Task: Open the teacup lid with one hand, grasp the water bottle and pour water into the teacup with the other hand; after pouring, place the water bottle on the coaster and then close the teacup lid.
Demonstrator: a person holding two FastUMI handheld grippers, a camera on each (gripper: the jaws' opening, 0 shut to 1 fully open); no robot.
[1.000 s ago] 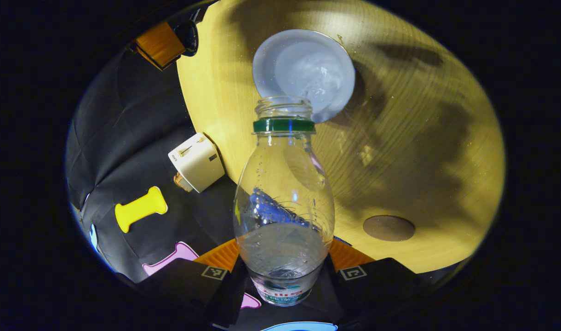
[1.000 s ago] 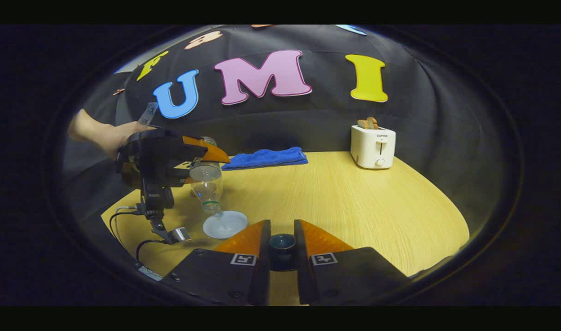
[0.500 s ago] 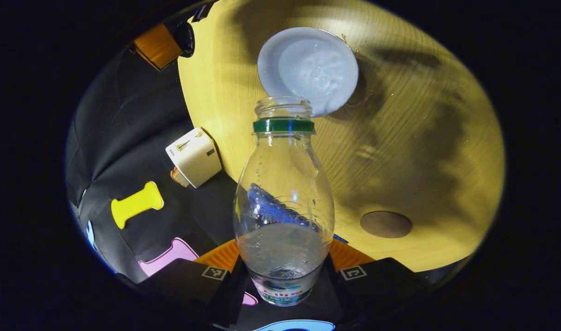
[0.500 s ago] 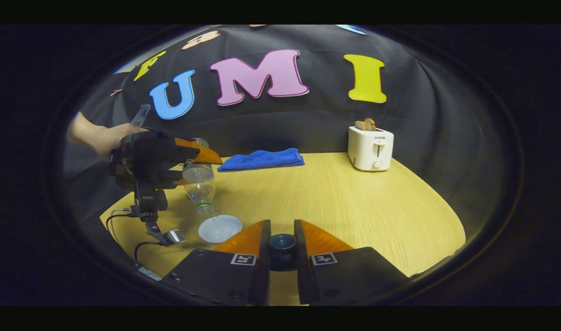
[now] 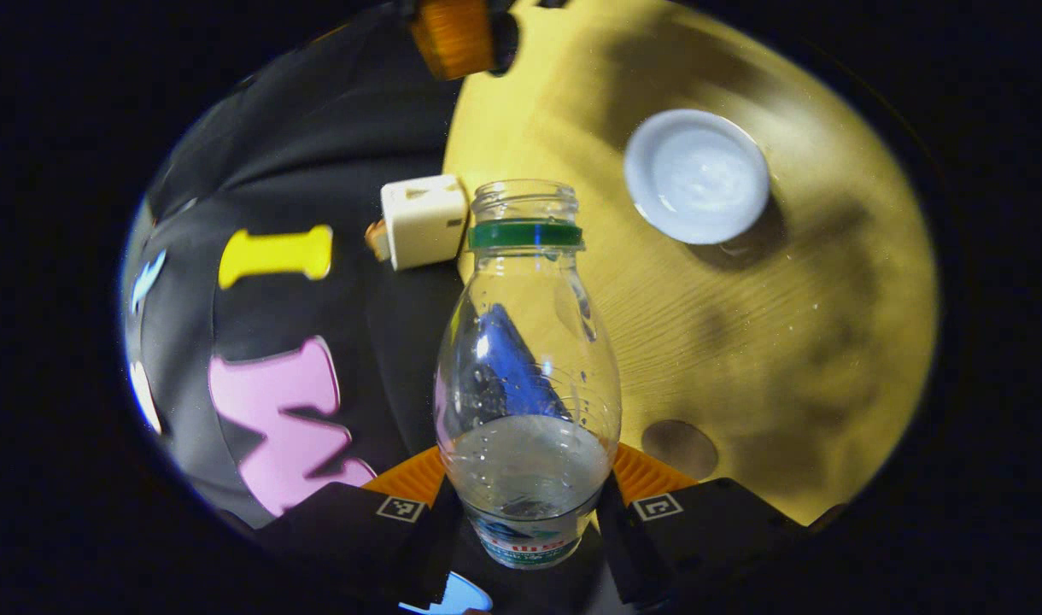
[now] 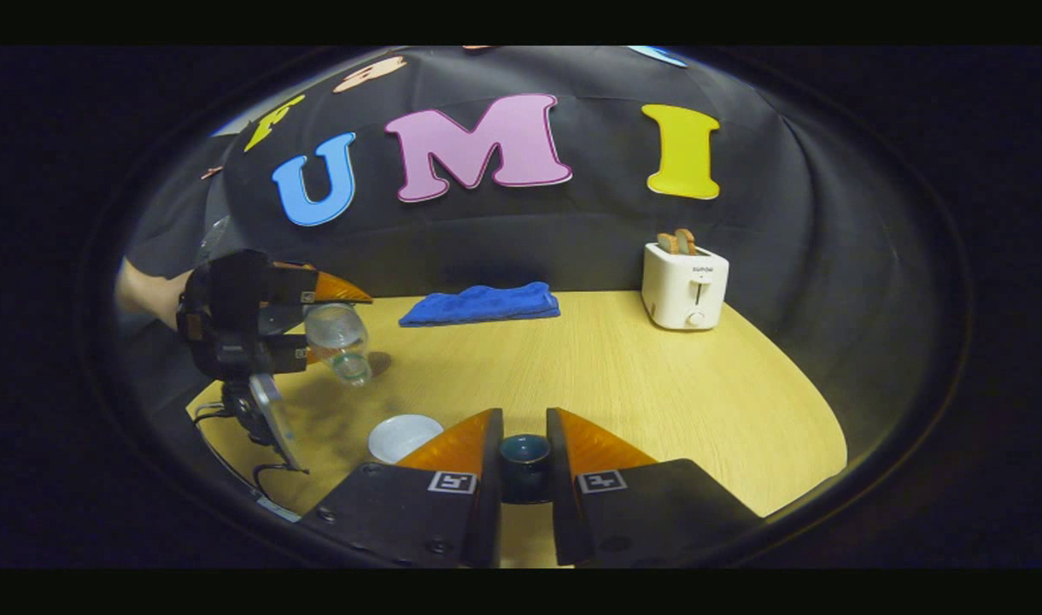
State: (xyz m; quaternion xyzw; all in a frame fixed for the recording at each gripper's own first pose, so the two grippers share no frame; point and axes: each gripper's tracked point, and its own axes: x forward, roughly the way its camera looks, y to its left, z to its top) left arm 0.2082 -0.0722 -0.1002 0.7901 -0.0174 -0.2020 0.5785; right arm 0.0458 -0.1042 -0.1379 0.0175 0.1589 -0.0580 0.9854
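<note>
The left gripper [image 5: 525, 504] clamps the water bottle [image 5: 525, 376] by its lower body, neck running toward twelve o'clock. The teacup [image 5: 697, 175] sits open on the table [image 5: 794, 342] at two o'clock and the coaster [image 5: 680, 448] at four. In the right gripper view the bottle slants mouth-down above the table, while the right gripper [image 6: 523, 465] pinches the teacup lid [image 6: 523, 451].

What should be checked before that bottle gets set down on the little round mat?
1. Water bottle clamped in the left gripper jaws: ok.
2. Bottle mouth clear of the teacup: ok.
3. Coaster bare, nothing on it: ok.
4. Teacup lid held between the right gripper jaws: ok.
5. Table dry around the teacup: cannot tell.
</note>
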